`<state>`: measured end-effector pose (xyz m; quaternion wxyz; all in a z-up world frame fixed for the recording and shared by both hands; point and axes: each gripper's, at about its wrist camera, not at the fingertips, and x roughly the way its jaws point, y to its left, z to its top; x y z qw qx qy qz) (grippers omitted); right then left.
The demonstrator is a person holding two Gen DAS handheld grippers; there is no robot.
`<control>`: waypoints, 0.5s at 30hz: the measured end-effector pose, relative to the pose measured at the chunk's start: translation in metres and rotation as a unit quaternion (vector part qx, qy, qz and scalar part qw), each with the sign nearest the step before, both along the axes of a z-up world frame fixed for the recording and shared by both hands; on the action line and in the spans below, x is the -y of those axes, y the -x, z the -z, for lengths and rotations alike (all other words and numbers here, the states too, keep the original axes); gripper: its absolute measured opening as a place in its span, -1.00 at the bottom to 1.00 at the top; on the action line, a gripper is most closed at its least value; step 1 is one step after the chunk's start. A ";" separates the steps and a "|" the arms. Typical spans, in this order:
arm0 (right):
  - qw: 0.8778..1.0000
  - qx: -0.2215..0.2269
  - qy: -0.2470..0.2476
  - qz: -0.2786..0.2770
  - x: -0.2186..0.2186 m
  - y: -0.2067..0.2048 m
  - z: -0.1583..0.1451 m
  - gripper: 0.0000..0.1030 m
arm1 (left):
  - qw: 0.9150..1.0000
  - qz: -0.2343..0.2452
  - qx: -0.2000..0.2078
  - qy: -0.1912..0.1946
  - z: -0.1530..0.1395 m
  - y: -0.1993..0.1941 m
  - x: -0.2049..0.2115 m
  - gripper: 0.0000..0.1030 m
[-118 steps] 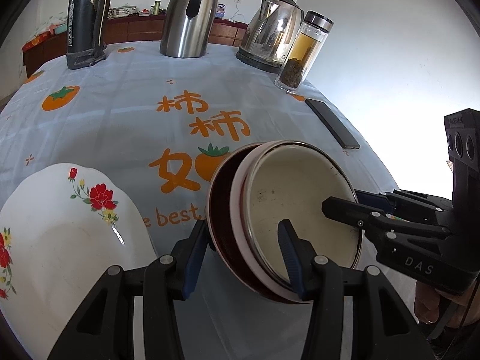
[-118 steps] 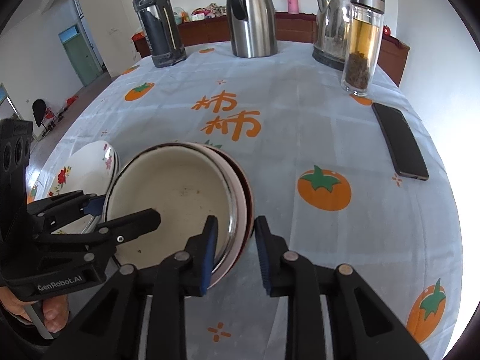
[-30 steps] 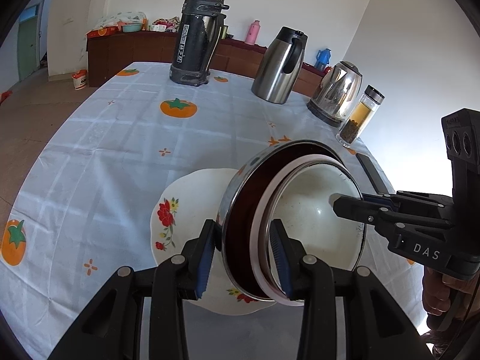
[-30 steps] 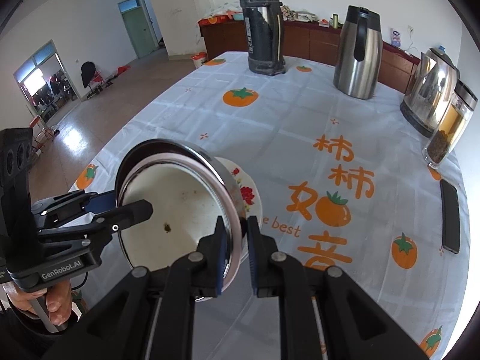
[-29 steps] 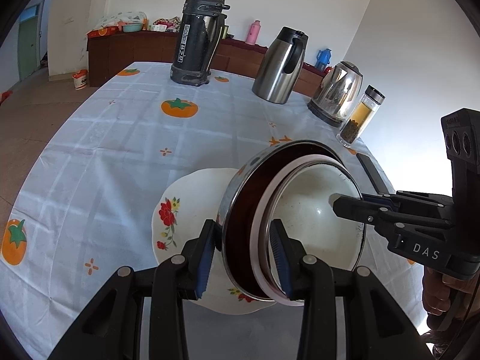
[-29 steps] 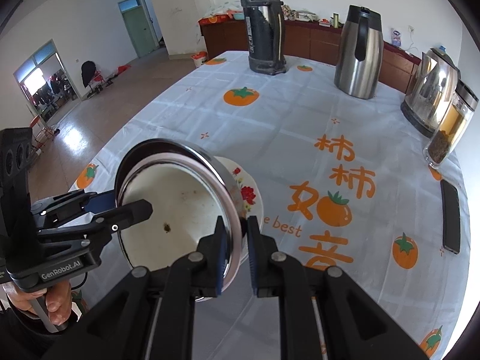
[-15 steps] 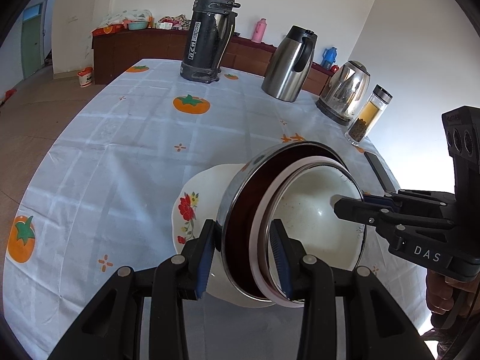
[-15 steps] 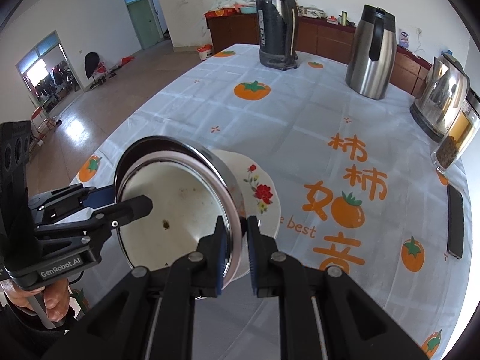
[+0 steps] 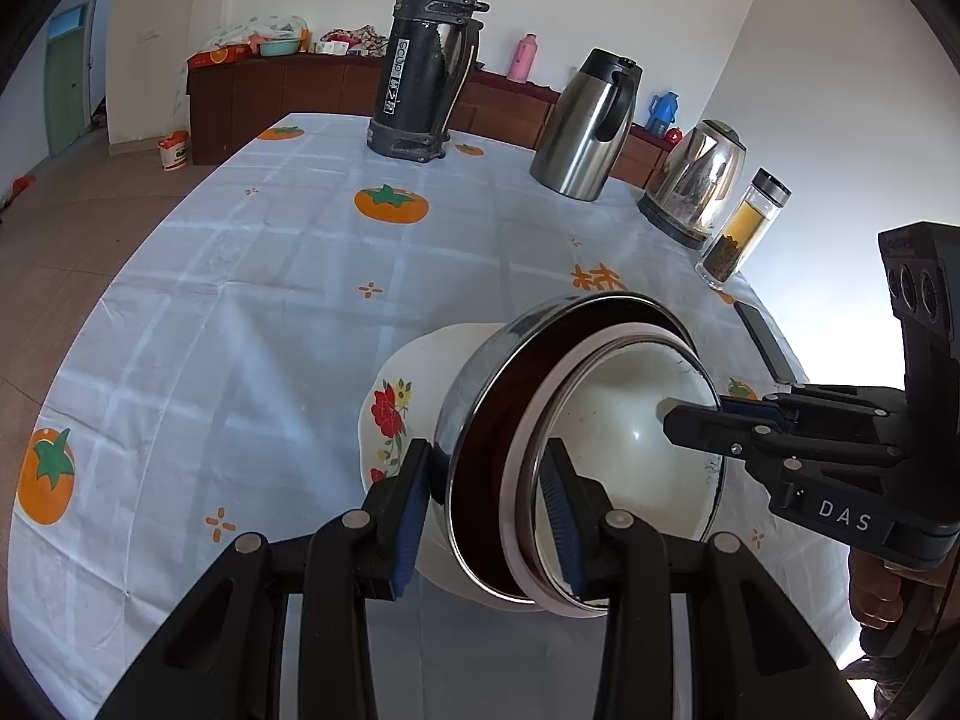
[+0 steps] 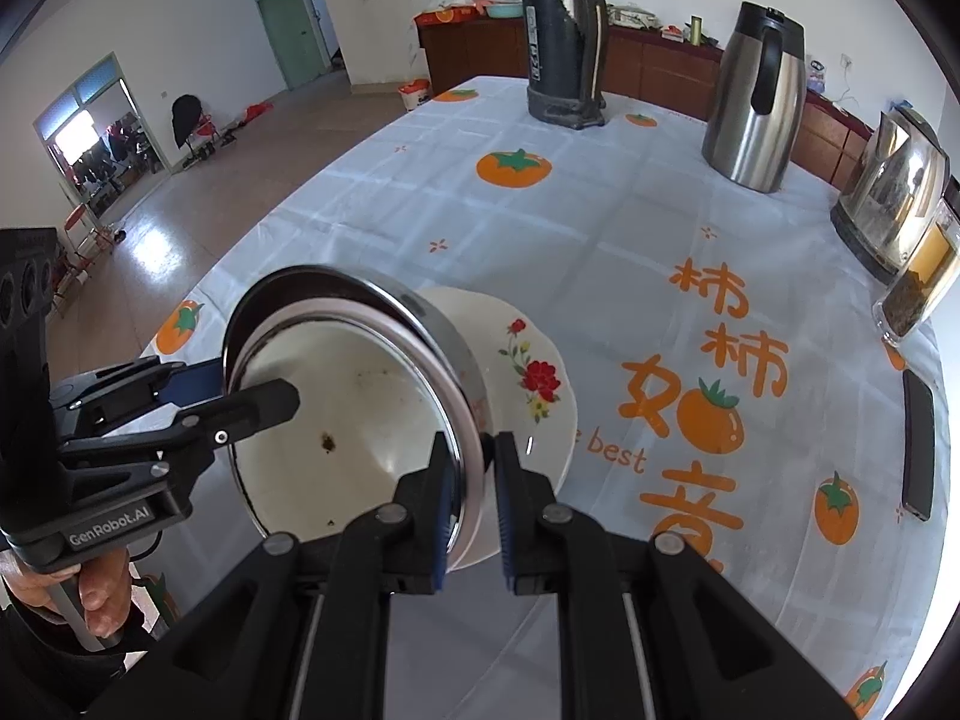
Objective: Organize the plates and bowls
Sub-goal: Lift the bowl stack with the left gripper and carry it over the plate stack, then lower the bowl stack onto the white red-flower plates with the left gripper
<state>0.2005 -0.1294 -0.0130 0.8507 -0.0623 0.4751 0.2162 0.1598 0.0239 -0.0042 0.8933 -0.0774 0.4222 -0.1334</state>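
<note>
Both grippers are sharing one load here. The left gripper [image 9: 489, 501] is pinching the near wall of a nested bowl stack [image 9: 624, 438], one finger outside the steel shell and one inside. The right gripper [image 10: 471, 489] is clamped on the opposite rim of the same stack, jaws nearly together around the wall. The stack looks like a stainless outer bowl, a dark red one inside it, then a pink rim and a cream enamel bowl [image 10: 354, 420] with a few specks in the bottom.

It's lower centre in both views, tilted and seemingly held in the air, right above the white flowered plate [image 10: 528, 360] lying on the persimmon tablecloth [image 10: 540, 222]. I can't tell whether the bottom is touching the plate.

My read: this is the placing step, bowls going onto the plate. The next move needs the stack levelled, centred over the plate's well, lowered gently, then both grips released together so it doesn't tip or skid. The kettles and thermos at the top of the frame are well clear.
</note>
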 end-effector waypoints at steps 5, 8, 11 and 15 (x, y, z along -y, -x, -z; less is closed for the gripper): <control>1.000 -0.007 0.001 0.000 0.001 -0.003 0.004 -0.75 | 1.000 0.001 -0.007 0.001 0.005 -0.002 0.000 -0.24; 1.000 -0.013 0.000 0.001 0.002 -0.005 0.006 -0.75 | 1.000 0.003 -0.013 0.006 0.007 -0.004 -0.001 -0.24; 1.000 -0.013 0.001 0.000 0.002 -0.004 0.007 -0.75 | 1.000 0.003 -0.013 0.002 0.008 -0.005 0.001 -0.24; 1.000 -0.019 0.003 0.000 0.002 -0.007 0.009 -0.75 | 1.000 0.005 -0.020 0.005 0.011 -0.007 0.001 -0.24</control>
